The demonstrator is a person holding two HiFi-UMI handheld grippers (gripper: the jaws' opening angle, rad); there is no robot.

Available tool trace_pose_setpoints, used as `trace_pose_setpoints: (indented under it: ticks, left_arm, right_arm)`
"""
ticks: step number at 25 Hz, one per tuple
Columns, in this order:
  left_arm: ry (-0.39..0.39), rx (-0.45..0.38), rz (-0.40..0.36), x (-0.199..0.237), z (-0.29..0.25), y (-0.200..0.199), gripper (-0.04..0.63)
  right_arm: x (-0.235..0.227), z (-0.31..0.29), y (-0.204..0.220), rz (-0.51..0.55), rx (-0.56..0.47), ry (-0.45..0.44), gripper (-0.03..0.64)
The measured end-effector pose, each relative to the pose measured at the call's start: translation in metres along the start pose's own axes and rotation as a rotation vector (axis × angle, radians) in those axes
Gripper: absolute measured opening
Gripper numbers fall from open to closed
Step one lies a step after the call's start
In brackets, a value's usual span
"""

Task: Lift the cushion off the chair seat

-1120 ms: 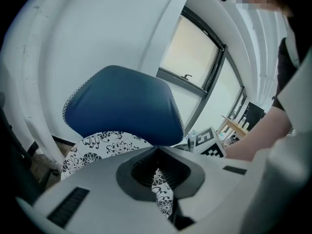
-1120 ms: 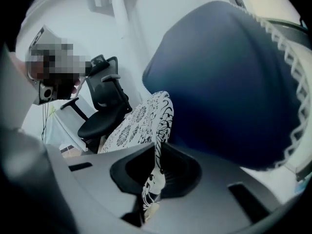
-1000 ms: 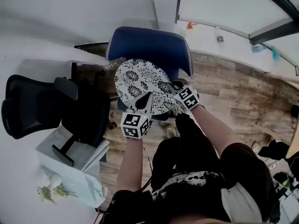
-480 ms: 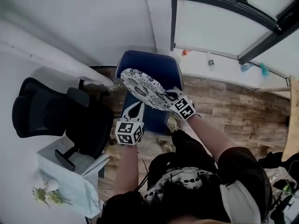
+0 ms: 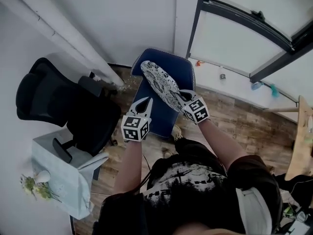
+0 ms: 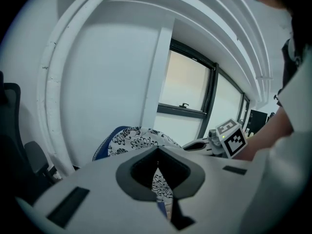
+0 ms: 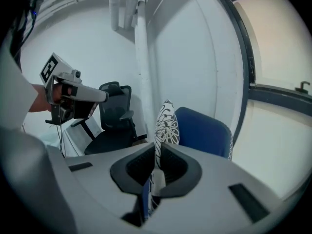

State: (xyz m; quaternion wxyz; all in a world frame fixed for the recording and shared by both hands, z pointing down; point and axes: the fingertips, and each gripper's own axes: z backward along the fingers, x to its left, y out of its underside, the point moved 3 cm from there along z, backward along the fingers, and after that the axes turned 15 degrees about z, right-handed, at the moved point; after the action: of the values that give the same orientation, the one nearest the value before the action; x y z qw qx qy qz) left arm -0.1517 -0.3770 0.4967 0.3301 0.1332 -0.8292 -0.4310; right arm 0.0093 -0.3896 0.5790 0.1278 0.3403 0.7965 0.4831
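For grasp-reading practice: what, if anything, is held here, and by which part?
The round black-and-white patterned cushion, pinched at its near edge by the right hand-held gripper; the left hand-held gripper holds nothing.

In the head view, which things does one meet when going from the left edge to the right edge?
black office chair → left hand-held gripper → cushion → right hand-held gripper → wooden furniture

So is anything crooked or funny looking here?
Yes. The round black-and-white patterned cushion isn't lying flat. It is tipped up on its edge, raised off the blue padded chair, with the right gripper pinching its rim. Nothing looks spilled or broken.
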Motion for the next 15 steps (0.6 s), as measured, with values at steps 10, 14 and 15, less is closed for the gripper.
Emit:
trace_pose_setpoints:
  ticks: [10,14,15]
  left_arm:
    - [-0.013,-0.103,-0.005,-0.002,0.021,-0.028,0.012]
    - [-0.024,-0.119,-0.001,0.000,0.031,-0.030,0.012]
    - [-0.027,-0.123,-0.002,0.000,0.034,-0.031,0.012]
  right_arm:
    - [-0.005,0.039,-0.076,0.123,-0.125,0.023,0.031]
    - [-0.001,0.054,-0.102,0.113,-0.184,0.024,0.031]
    - [0.001,0.058,-0.107,0.108,-0.199,0.020,0.031]
